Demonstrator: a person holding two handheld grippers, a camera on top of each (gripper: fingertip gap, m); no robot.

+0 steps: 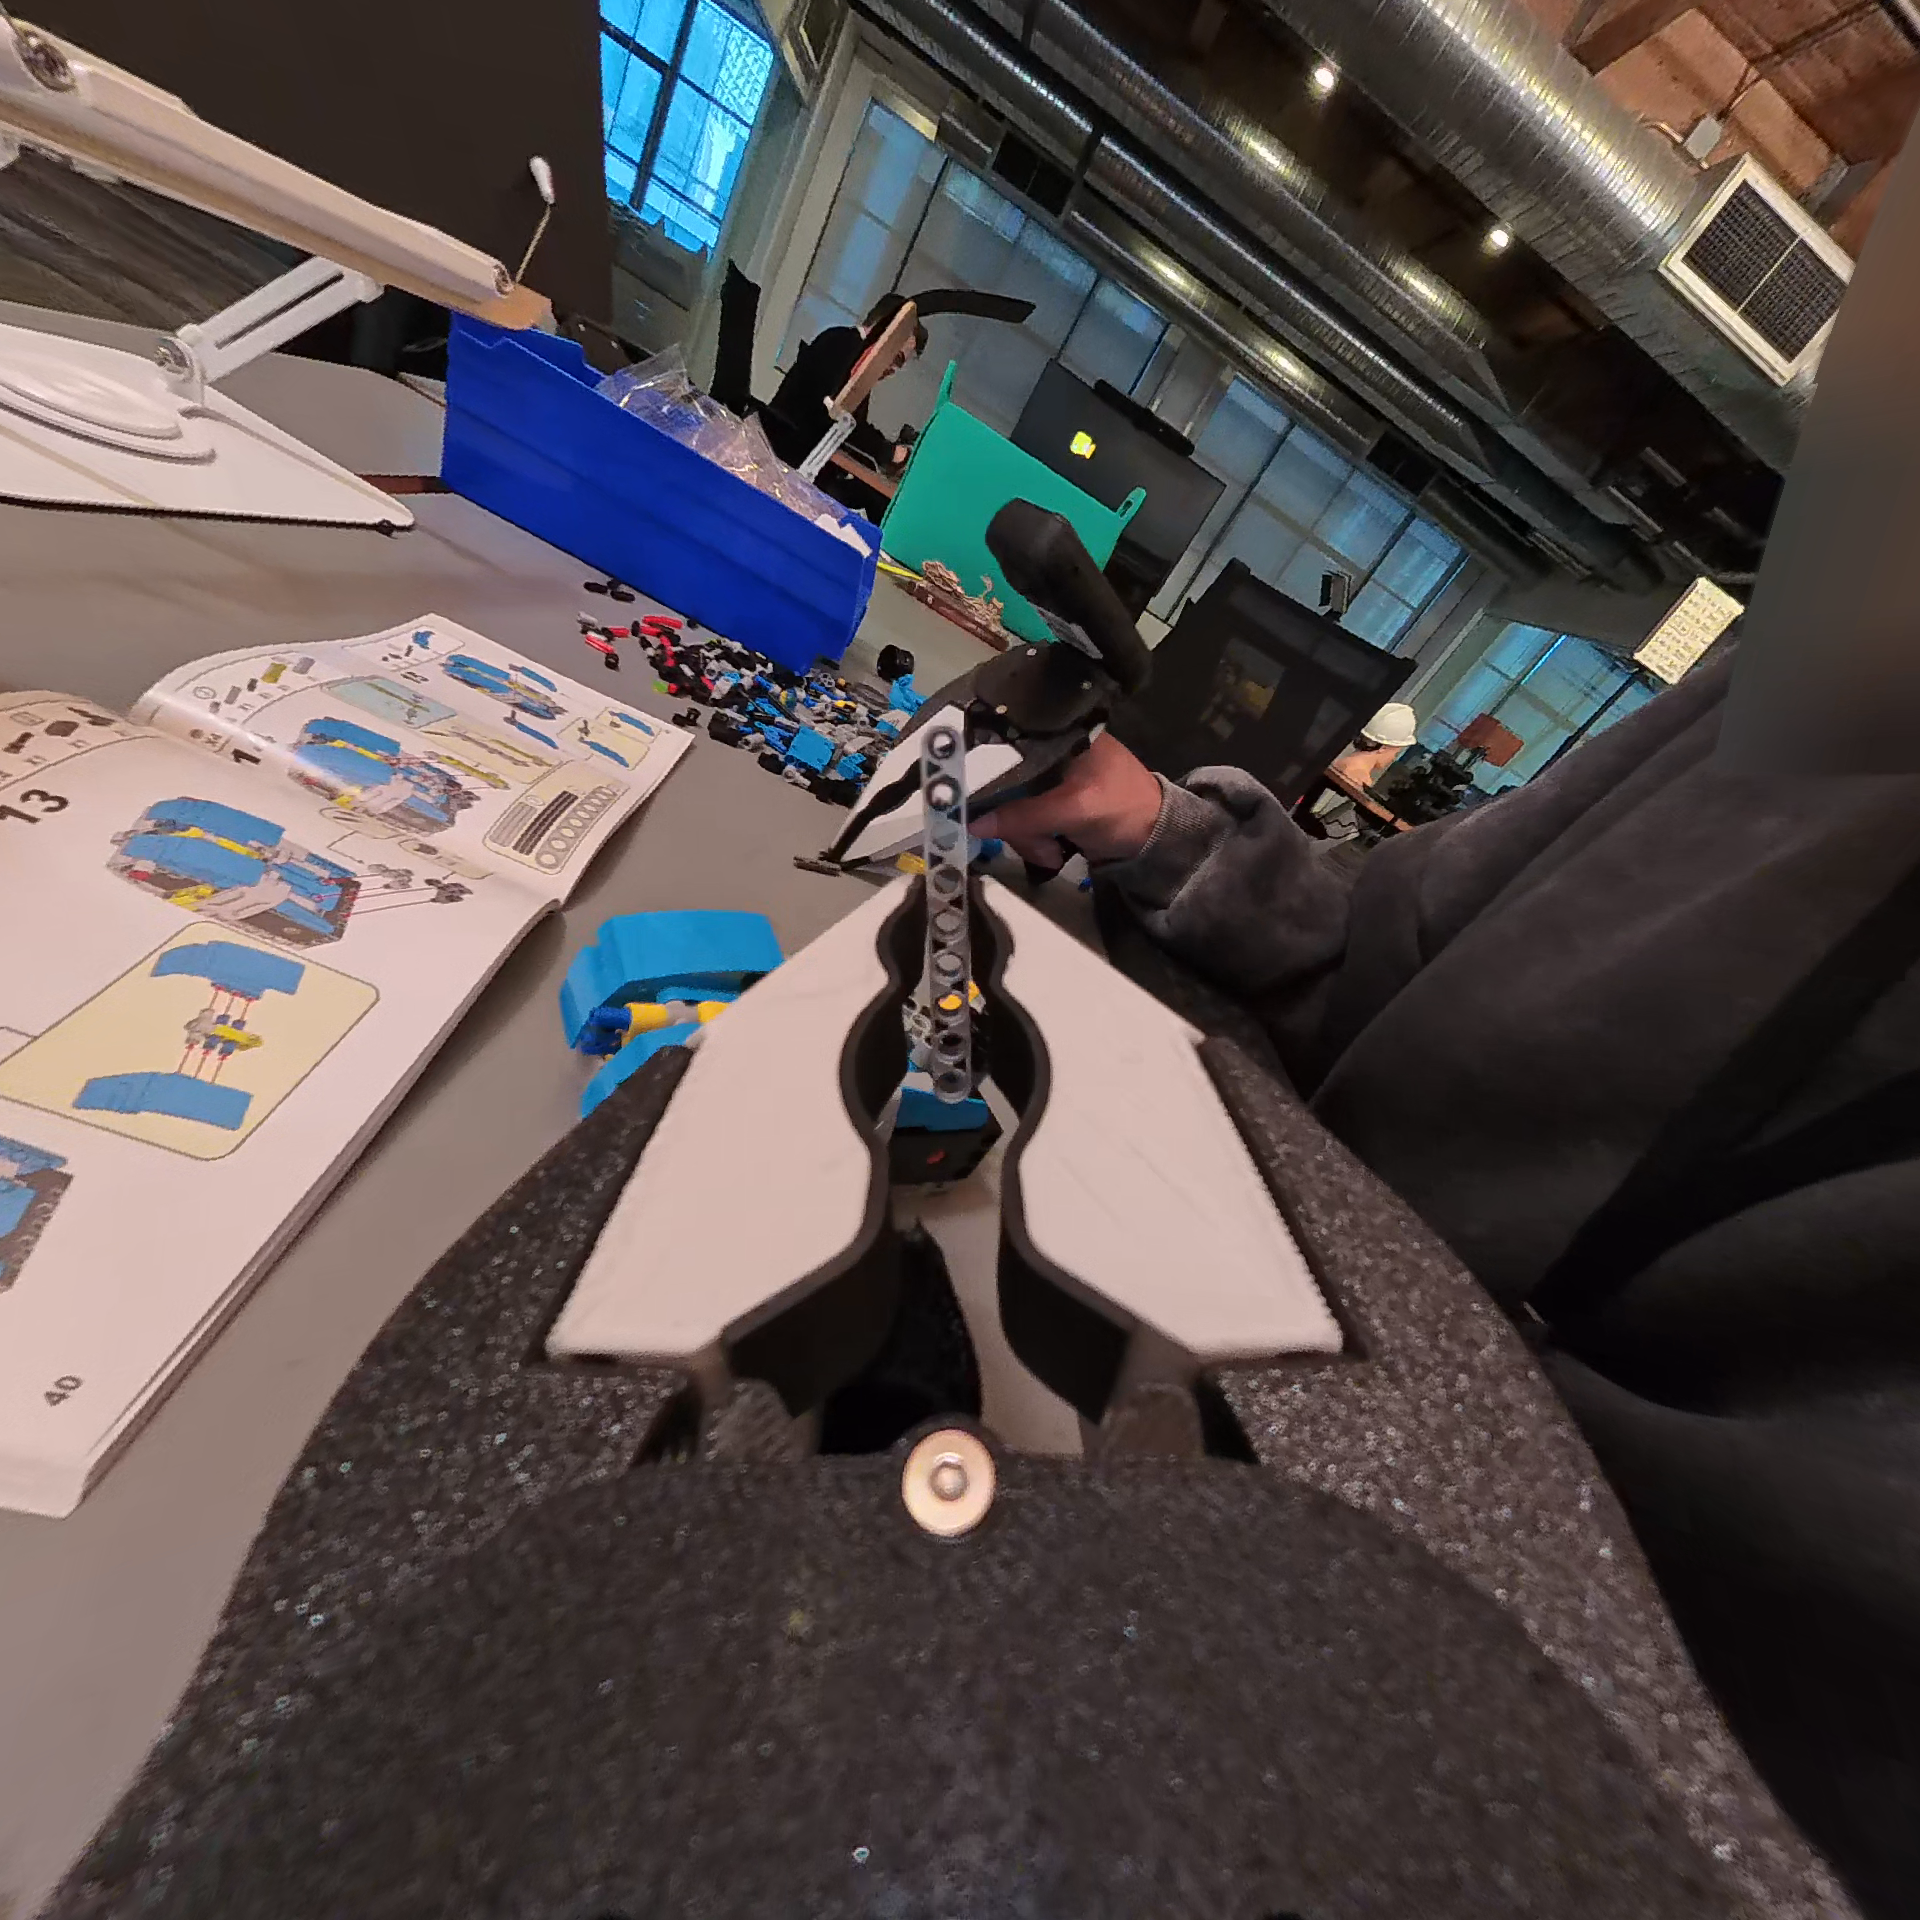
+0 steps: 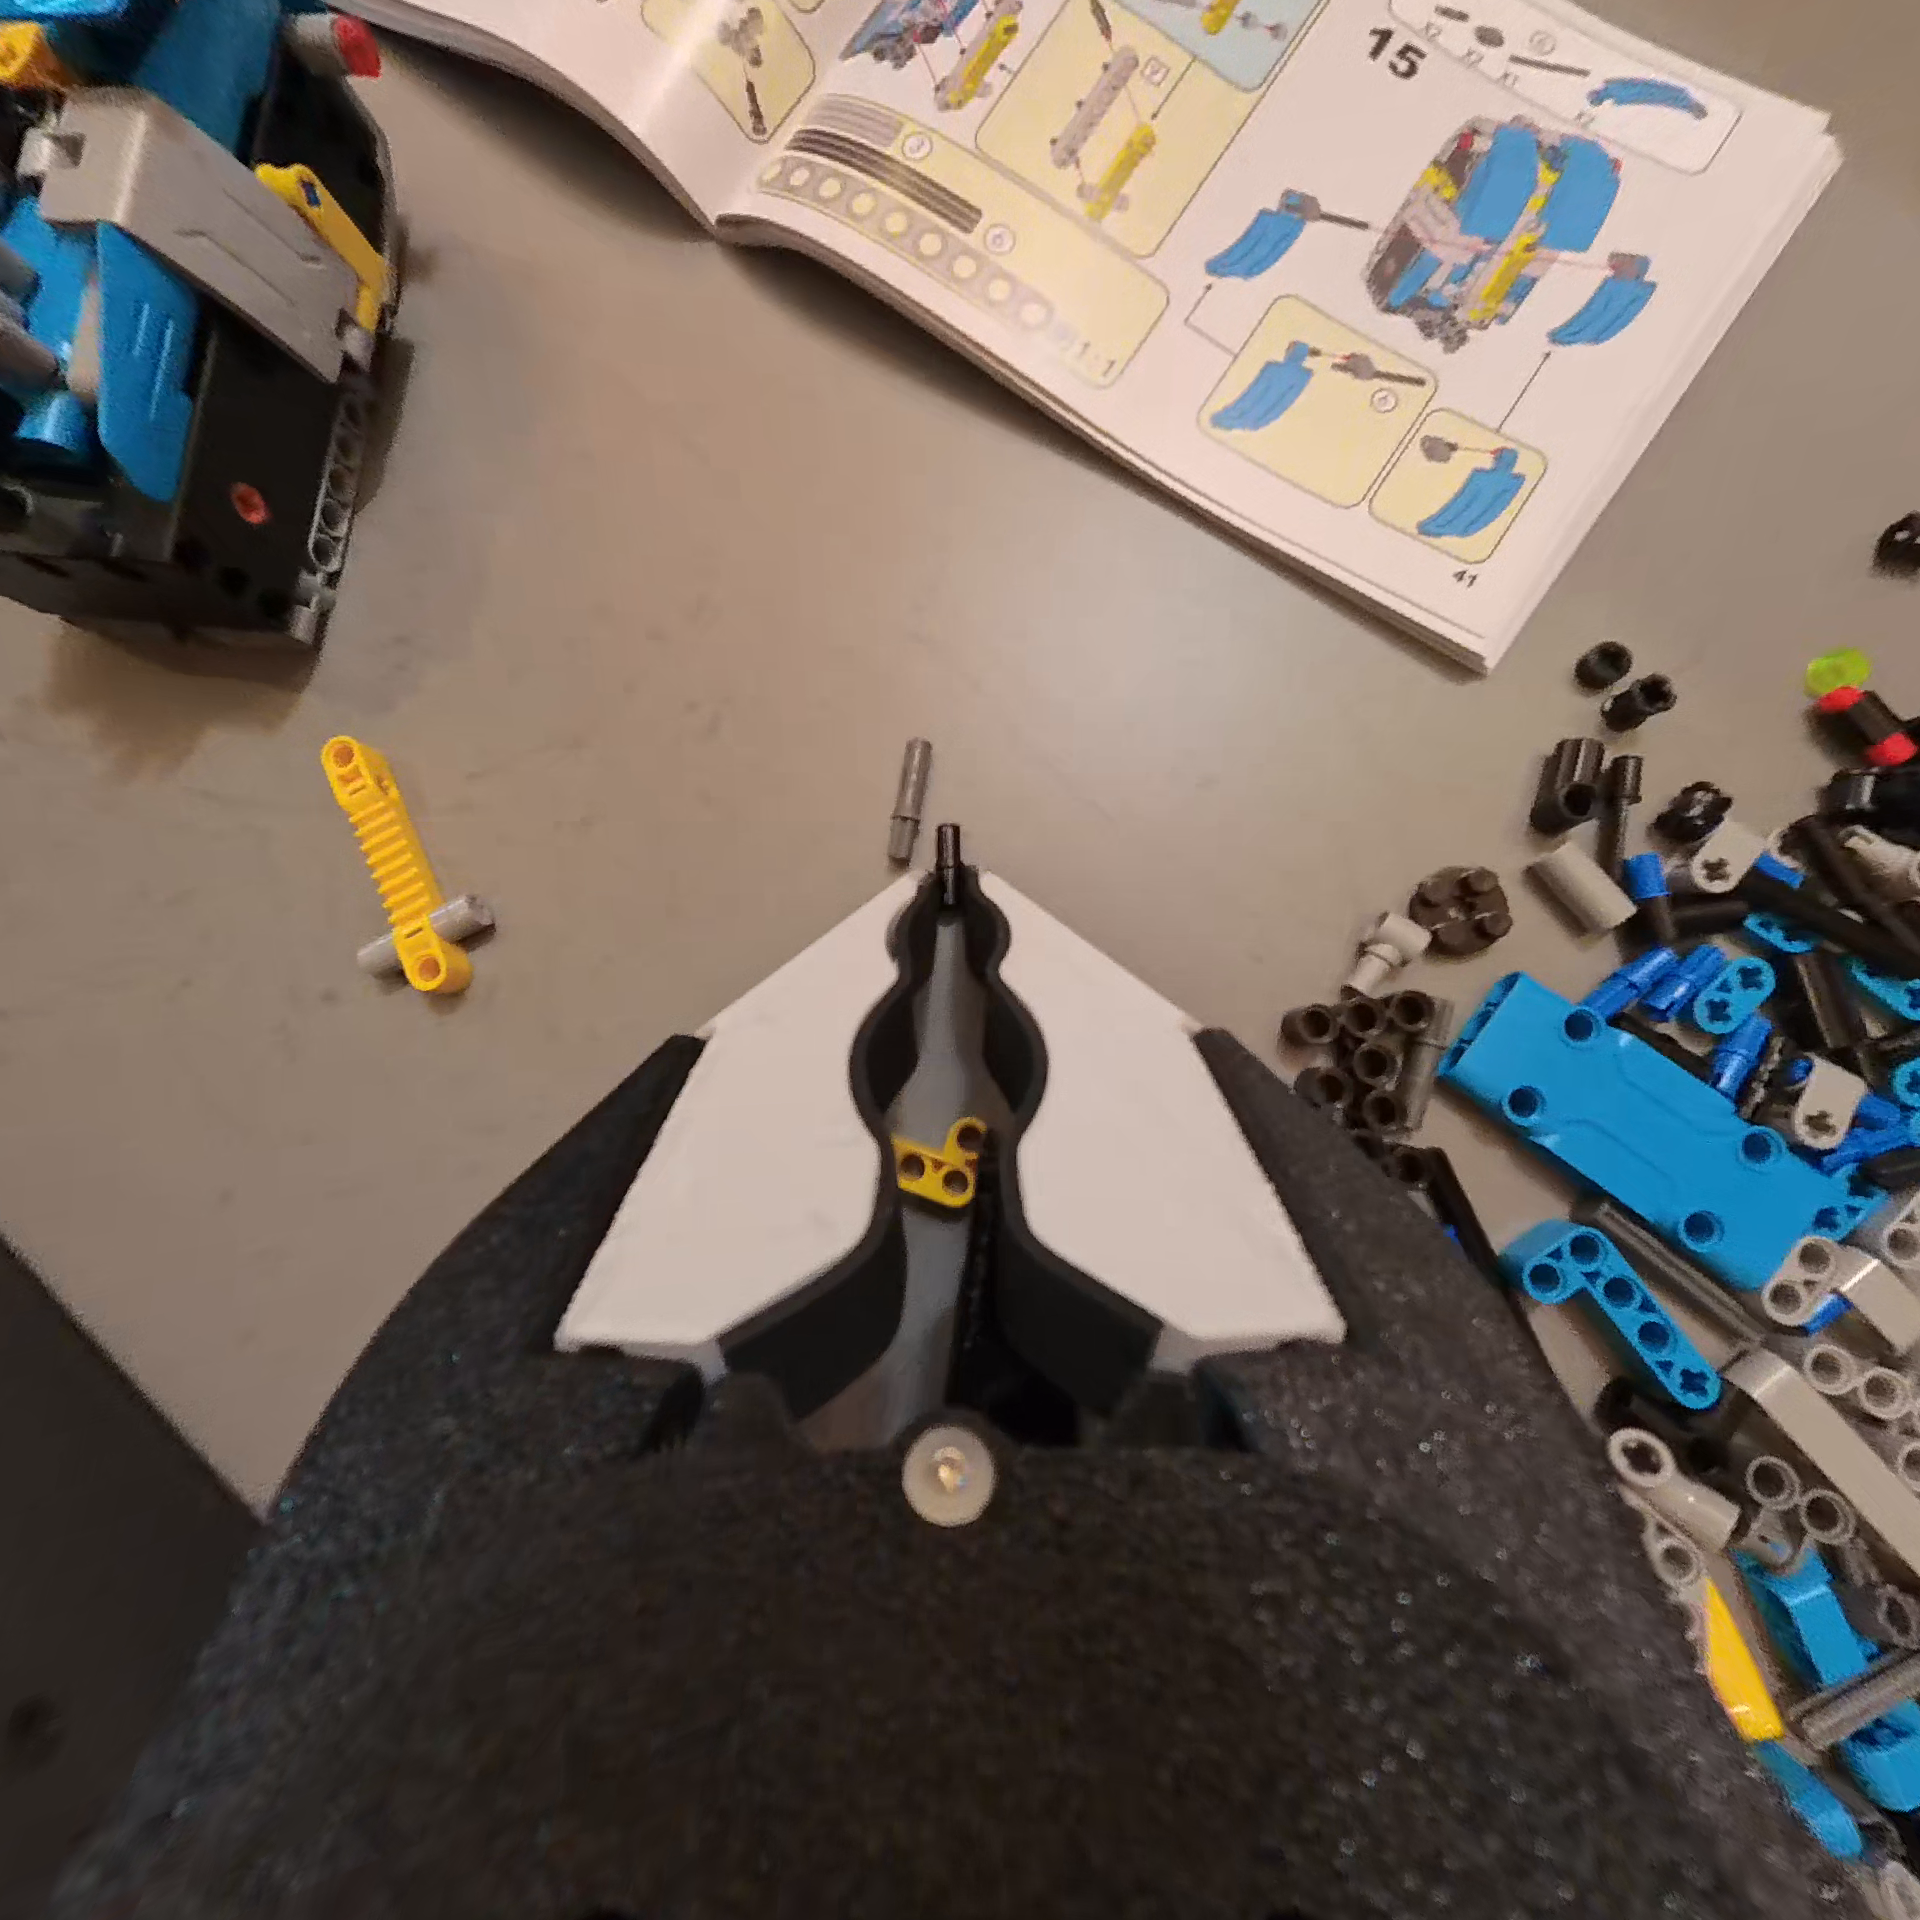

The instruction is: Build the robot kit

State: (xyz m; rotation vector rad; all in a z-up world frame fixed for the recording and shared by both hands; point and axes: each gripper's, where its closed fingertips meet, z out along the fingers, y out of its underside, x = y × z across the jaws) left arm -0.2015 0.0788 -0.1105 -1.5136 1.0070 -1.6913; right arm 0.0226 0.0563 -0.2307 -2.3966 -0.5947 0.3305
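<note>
On grey tabletop [image 2: 665, 540], left gripper [image 1: 940, 883] has its white fingers clamped on a long light-grey perforated plastic beam [image 1: 943, 831], which stands nearly upright, sticking out past the tips. Under and behind it sits a partly built blue, black and yellow brick model [image 1: 665, 977], just beside the open illustrated instruction booklet [image 1: 312, 831]. Right gripper [image 2: 948, 883] pinches a small black plastic pin [image 2: 948, 847] at the very tips, jaws closed on it; a small yellow angled connector piece [image 2: 940, 1164] shows in the gap between its fingers lower down, contact unclear. Just ahead of the black pin lies a short grey pin [image 2: 909, 795] on the table, apart from it. Left of that, a yellow toothed rack piece with a grey cross axle [image 2: 400, 883]. Loose pile of blue, black and grey brick parts [image 2: 1714, 1091] to the right. Blue plastic bin [image 1: 644, 488] and white lamp stand [image 1: 187, 416] at the far edge. Person's hand [image 1: 1081, 805] holds the right gripper's handle in the left wrist view.
</note>
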